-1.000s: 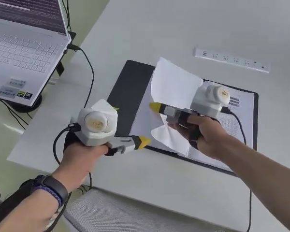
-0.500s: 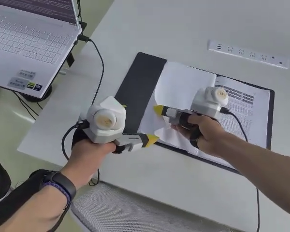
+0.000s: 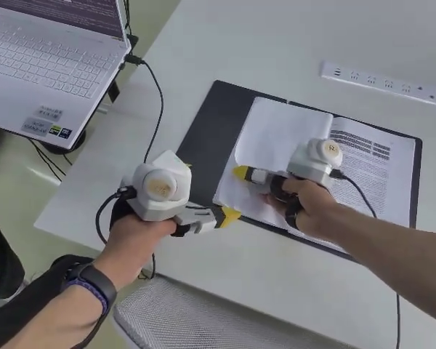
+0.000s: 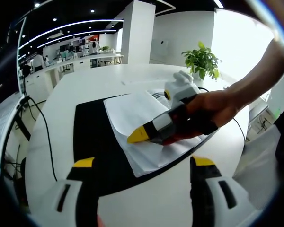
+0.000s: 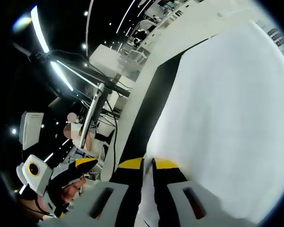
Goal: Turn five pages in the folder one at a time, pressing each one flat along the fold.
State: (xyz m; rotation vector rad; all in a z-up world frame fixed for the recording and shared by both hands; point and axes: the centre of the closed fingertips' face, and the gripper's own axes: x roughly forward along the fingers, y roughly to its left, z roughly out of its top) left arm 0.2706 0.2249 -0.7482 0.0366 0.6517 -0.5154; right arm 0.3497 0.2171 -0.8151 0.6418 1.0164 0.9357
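Nearest me, my left gripper (image 3: 229, 215) hangs with its jaws spread wide, just off the near edge of the open black folder (image 3: 203, 134) on the white table (image 3: 276, 36). Beyond it, my right gripper (image 3: 240, 173) pinches the edge of a white page (image 3: 276, 134) lying over the folder's left side. Farther back sit a power strip (image 3: 381, 81) and a laptop (image 3: 51, 58).
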